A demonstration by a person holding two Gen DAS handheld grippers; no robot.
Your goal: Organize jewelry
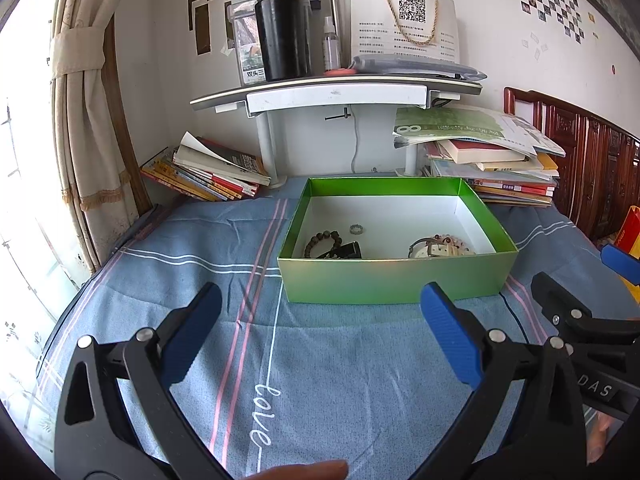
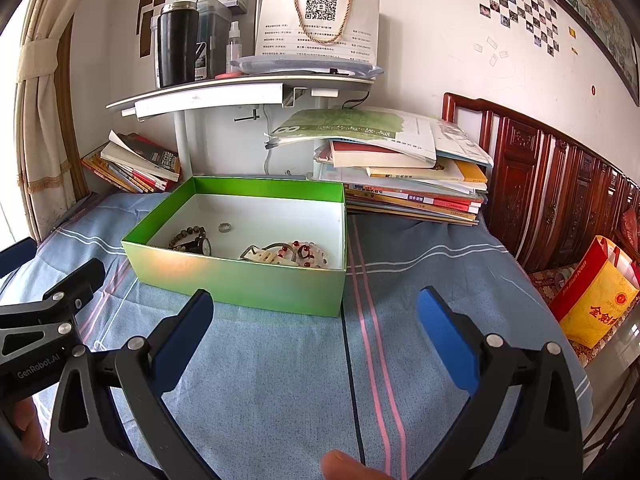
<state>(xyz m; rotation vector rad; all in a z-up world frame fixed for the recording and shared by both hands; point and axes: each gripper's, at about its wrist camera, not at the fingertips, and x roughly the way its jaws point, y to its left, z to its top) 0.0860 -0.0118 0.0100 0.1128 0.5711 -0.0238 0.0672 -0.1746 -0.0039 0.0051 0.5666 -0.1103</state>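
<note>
Hovering above a blue cloth (image 1: 328, 360) spread over the surface, the left claw (image 1: 320, 332) and right claw (image 2: 314, 334) both stand wide open with nothing between their blue pads. A green box (image 1: 394, 276) sits on the cloth just ahead of them: ahead and slightly right of the left claw, ahead and slightly left of the right claw.

Inside the box, on its white floor, the jewelry lies in two loose groups. Toward the box's left end are a dark bead bracelet (image 2: 185, 236) and, touching it, a black watch (image 2: 200, 245). Just behind them a small ring (image 2: 225, 227) lies alone. Toward the right end a pale strap with a metal buckle (image 2: 262, 257) rests against a bracelet of pale and red beads (image 2: 306, 254). From the left wrist view the box's near wall hides part of these pieces.

The right claw shows at the right edge of the left wrist view, and the left claw at the left edge of the right wrist view, so the two tools are side by side. Beyond the box, stacks of books (image 1: 492, 160) lie to either side of a white shelf (image 1: 336, 94) carrying a black flask (image 1: 282, 34). A fingertip (image 2: 344, 466) shows at the bottom of each view.
</note>
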